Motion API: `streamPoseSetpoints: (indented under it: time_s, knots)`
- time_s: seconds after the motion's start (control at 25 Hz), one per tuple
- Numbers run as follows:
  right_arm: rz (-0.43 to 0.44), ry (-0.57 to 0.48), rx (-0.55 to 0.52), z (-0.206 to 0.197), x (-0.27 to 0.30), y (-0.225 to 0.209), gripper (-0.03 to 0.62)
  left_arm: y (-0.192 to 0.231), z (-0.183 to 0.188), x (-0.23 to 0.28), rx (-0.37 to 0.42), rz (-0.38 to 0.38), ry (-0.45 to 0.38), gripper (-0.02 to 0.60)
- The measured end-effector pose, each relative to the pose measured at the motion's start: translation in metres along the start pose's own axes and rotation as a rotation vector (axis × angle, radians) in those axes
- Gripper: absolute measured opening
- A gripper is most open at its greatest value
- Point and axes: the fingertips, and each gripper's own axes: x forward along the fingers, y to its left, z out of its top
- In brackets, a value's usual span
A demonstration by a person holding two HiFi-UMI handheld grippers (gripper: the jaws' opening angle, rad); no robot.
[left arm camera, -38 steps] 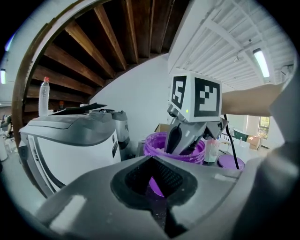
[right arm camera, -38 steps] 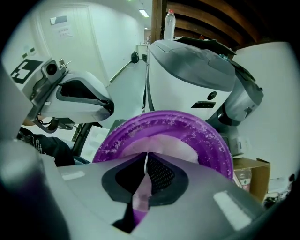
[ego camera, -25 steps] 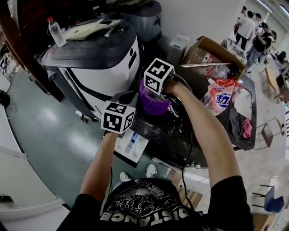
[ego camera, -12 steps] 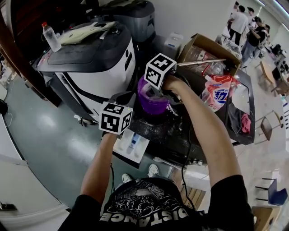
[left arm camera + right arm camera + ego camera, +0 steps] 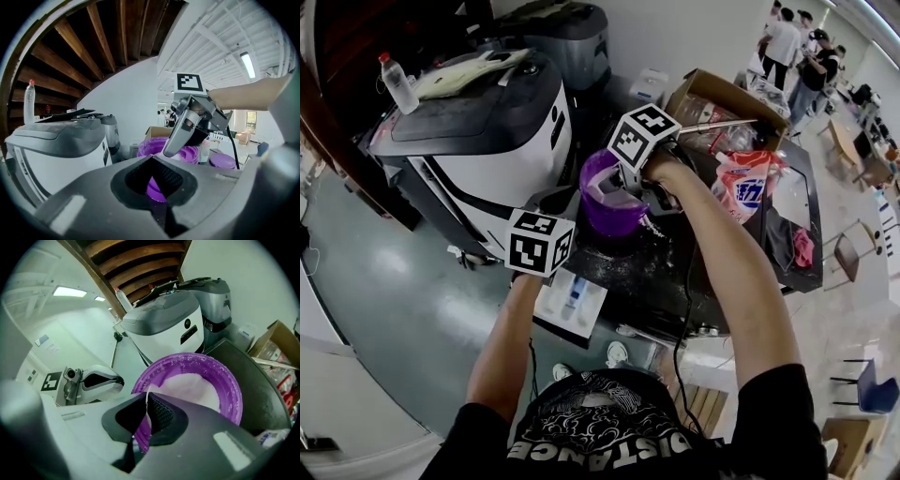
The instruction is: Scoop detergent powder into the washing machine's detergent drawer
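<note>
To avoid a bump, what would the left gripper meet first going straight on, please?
Probably the side of the purple tub, seen past the shut jaws of the left gripper, though depth is unclear.

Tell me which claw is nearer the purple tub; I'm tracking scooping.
Right. The right claw is over the purple tub, gripping a thin white piece; the left claw hangs beside it.

washer (image 5: 478, 141) L of tub (image 5: 602, 208), box (image 5: 717, 94) R

The thin white piece (image 5: 146, 405) pinched in the right gripper (image 5: 147, 395) shows only edge-on, and that gripper hides the purple tub's (image 5: 220, 380) near rim.
</note>
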Motion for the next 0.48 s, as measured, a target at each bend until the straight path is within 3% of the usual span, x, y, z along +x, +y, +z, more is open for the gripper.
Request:
streamPoseSetpoints:
  time_s: [0.48]
  knots:
    - [0.07,-0.238,0.207,-0.004,-0.027,-0.01,0.035,-0.017,0.004,0.007,0.018,-0.054,-0.016,0.003]
